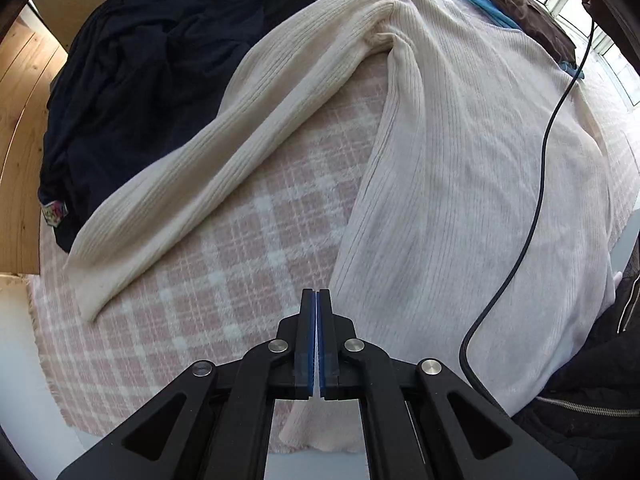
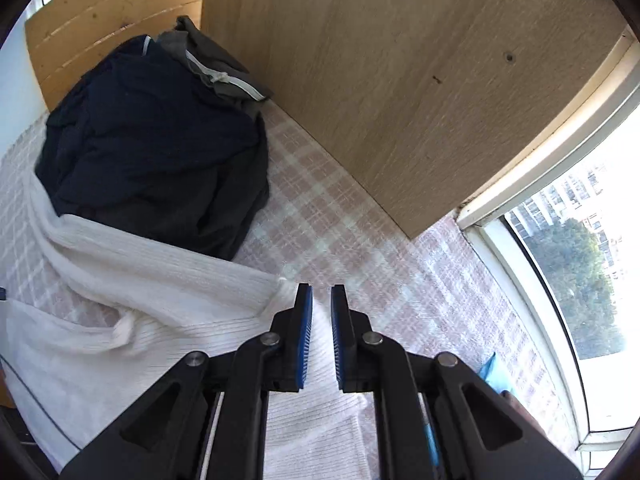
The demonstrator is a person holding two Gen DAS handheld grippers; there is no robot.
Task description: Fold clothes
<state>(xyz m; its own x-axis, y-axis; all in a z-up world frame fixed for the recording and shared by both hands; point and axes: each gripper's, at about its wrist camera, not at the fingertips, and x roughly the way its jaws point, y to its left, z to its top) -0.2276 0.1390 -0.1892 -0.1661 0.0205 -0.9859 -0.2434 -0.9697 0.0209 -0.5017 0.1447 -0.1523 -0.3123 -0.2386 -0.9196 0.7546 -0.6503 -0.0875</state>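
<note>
Sweater (image 1: 460, 168): cream rib knit, spread flat on the pink checked blanket (image 1: 240, 264); body smooth, one sleeve (image 1: 208, 160) stretched out at an angle, its cuff against the dark pile (image 1: 140, 80). No fold shows in it.

Dark pile: navy and grey garments, crumpled, unfolded, at the blanket's far edge by the wood panel (image 2: 400, 80).

Left gripper (image 1: 317, 300): clenched, pads together, nothing between them, above the sweater's side edge.

Right gripper (image 2: 321, 294): released, jaws a little apart, over the sweater's shoulder end, holding nothing.

Remaining, by judgement: sleeves in, body folded; the pile likewise.
</note>
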